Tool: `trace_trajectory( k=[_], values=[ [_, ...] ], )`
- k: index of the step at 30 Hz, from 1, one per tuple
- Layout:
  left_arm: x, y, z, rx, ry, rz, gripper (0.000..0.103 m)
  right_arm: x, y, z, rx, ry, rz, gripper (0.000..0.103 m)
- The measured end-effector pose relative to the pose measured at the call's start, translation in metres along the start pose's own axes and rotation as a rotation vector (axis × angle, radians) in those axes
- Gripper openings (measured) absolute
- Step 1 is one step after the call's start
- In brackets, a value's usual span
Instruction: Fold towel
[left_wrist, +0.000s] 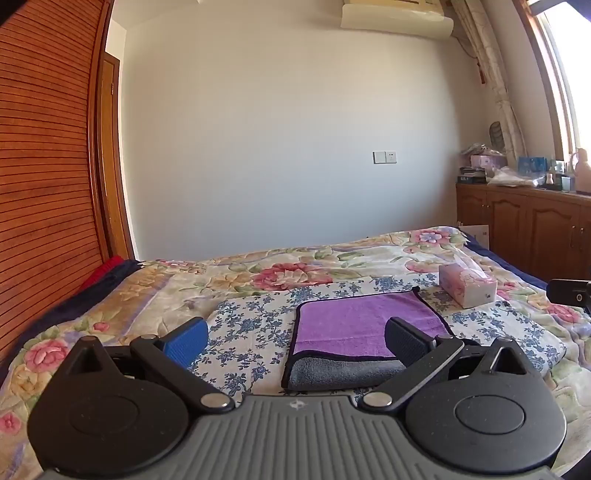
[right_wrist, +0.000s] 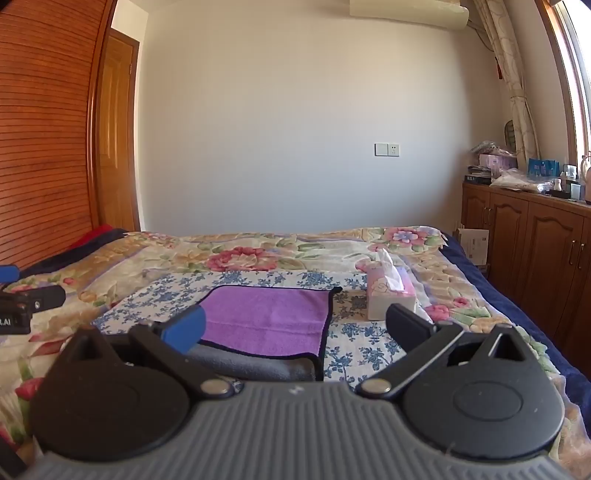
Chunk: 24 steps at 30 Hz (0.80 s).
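- Currently lies on blue-flowered cloth atop bed: purple towel (left_wrist: 364, 325), already folded, grey underside showing.
- Spread wide, holding nothing: left gripper (left_wrist: 295, 341), right gripper (right_wrist: 295, 328).
- Probably best: pinch near corners together, lift evenly.

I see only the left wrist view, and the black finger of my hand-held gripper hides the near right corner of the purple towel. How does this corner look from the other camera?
Observer: In the right wrist view the towel shows that corner fully. The purple layer lies flat on the gray layer, and a gray strip shows along the near edge.
Operator: Thank you. I see only a small black part of the other tool. Is it open?
Observer: Yes. The right hand-held gripper is open and holds nothing, and its blue finger is in front of the towel's near left part.
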<state>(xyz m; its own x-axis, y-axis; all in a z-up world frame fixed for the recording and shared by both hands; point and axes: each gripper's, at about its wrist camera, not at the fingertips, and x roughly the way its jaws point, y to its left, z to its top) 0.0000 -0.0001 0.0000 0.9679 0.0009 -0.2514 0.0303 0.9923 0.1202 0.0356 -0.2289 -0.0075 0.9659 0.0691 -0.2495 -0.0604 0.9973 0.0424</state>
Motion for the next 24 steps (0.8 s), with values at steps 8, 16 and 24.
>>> trace_trajectory(
  k=[8, 16, 24],
  values=[
    [-0.0005, 0.0028, 0.0002, -0.011, 0.002, -0.006, 0.103, 0.0012, -0.0002, -0.002, 0.002, 0.002, 0.001, 0.103],
    [-0.0007, 0.002, -0.0002, -0.01, 0.0, -0.004, 0.103, 0.0009, 0.0004, -0.0015, 0.0, 0.0, 0.0, 0.103],
    [-0.001, 0.0021, -0.0003, -0.009, -0.001, -0.004, 0.103, 0.0008, 0.0002, -0.0004, 0.0, -0.001, 0.0, 0.103]
  ],
)
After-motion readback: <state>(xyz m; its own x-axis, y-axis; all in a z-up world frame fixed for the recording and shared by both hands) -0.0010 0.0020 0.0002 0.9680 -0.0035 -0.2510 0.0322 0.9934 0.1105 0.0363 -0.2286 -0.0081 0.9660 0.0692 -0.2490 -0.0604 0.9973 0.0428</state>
